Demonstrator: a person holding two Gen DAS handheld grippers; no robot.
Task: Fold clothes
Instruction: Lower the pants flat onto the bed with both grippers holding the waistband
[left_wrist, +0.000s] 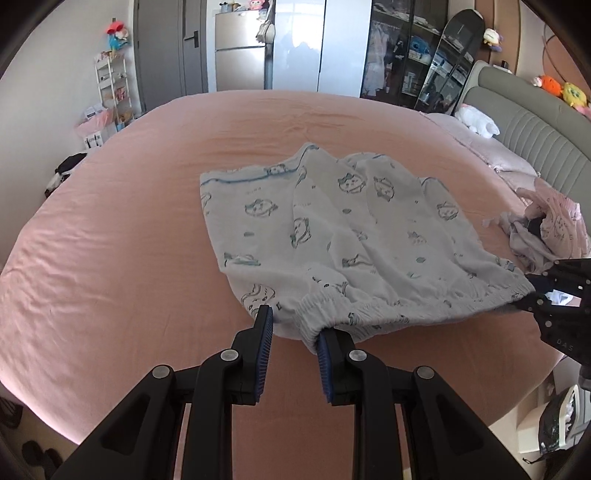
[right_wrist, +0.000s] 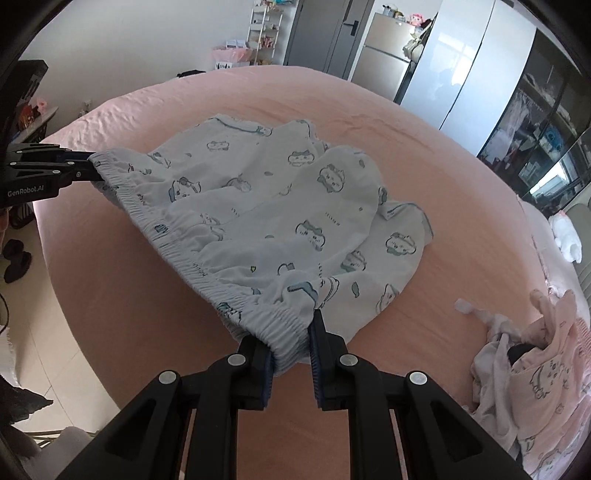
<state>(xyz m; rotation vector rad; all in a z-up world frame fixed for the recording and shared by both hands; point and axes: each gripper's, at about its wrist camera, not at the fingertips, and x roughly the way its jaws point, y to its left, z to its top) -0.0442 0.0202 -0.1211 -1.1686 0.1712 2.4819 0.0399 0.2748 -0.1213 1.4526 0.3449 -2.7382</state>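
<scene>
Pale blue shorts (left_wrist: 343, 229) printed with cartoon animals lie spread on the pink bed sheet (left_wrist: 147, 240), legs pointing away from me. Their elastic waistband is stretched between both grippers, just above the sheet. My left gripper (left_wrist: 295, 330) is shut on the bunched left end of the waistband. My right gripper (left_wrist: 546, 291) pinches the other end at the right edge of the left wrist view. In the right wrist view the right gripper (right_wrist: 290, 347) is shut on the gathered waistband of the shorts (right_wrist: 295, 206), and the left gripper (right_wrist: 83, 168) holds the far corner.
A crumpled pile of pink and white clothes (right_wrist: 535, 369) lies on the bed to the right, also seen as the pile (left_wrist: 546, 229). A grey headboard (left_wrist: 535, 129) with plush toys is beyond it. The bed's near edge drops to the floor, with shoes (right_wrist: 16, 258).
</scene>
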